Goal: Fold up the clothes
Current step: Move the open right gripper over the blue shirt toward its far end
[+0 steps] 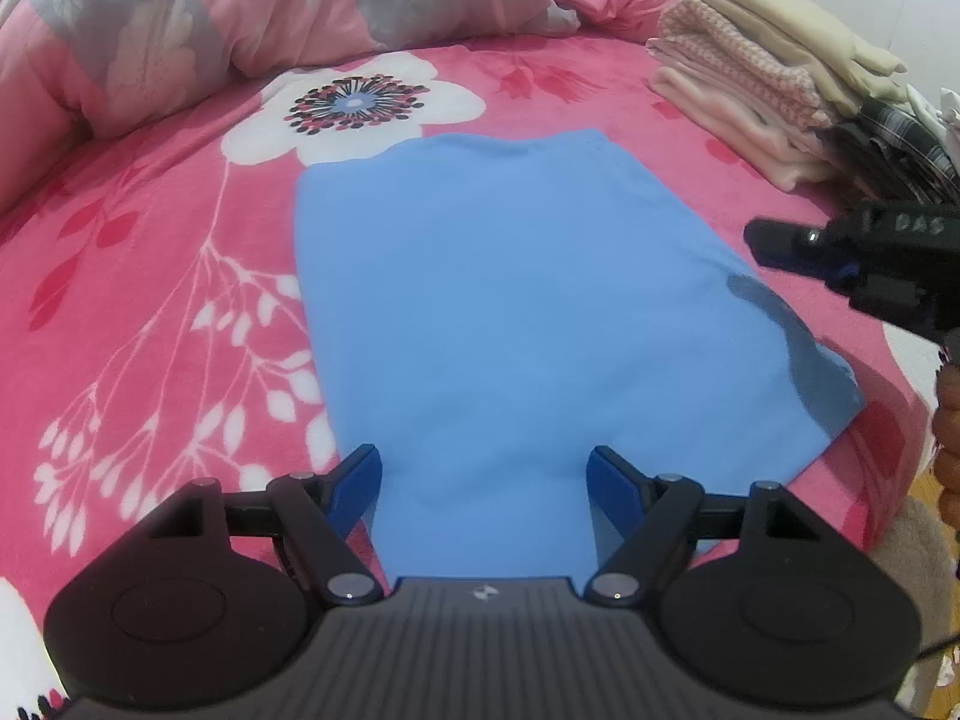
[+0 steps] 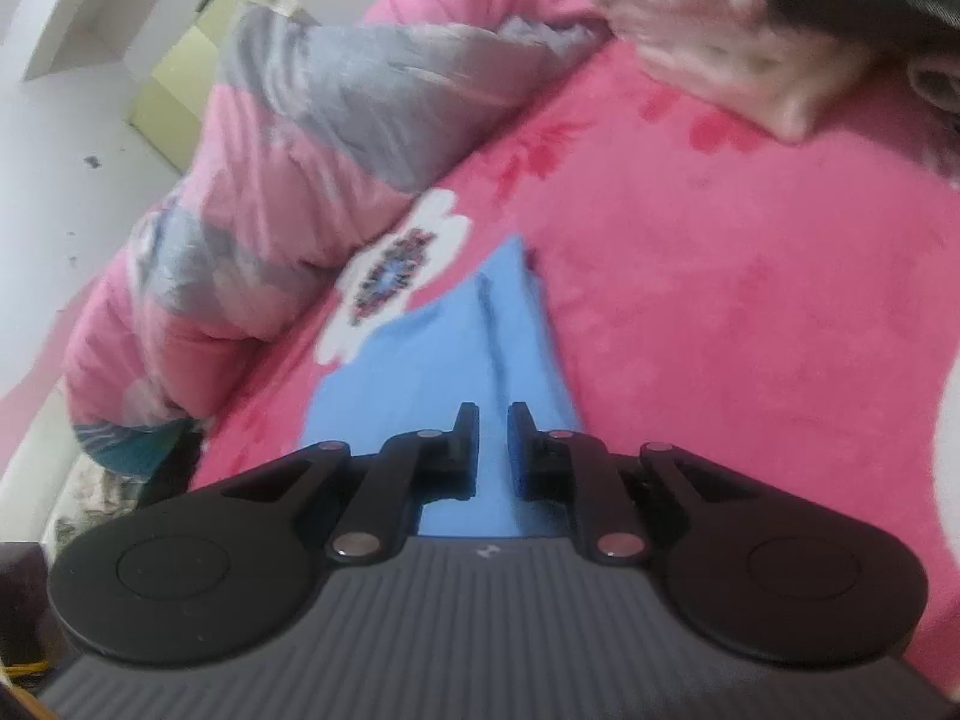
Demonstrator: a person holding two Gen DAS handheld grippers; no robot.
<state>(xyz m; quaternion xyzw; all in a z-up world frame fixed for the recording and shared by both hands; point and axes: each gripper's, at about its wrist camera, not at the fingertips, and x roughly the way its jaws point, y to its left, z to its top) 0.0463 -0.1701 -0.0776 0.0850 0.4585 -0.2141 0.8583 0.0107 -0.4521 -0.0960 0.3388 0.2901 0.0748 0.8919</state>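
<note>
While flat, blue garment (image 1: 510, 300) beyond left gripper's (image 1: 485, 483) spread jaws.

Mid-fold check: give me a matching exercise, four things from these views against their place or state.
Things:
1. left gripper
2. right gripper
3. light blue folded garment
4. stack of folded beige and pink clothes

Place or state:
A. lying flat on the pink floral bedspread
B. fingers nearly together
C. fingers wide apart
D. piled at the far right of the bed

Pairs: 1-C, 2-B, 3-A, 4-D
</note>
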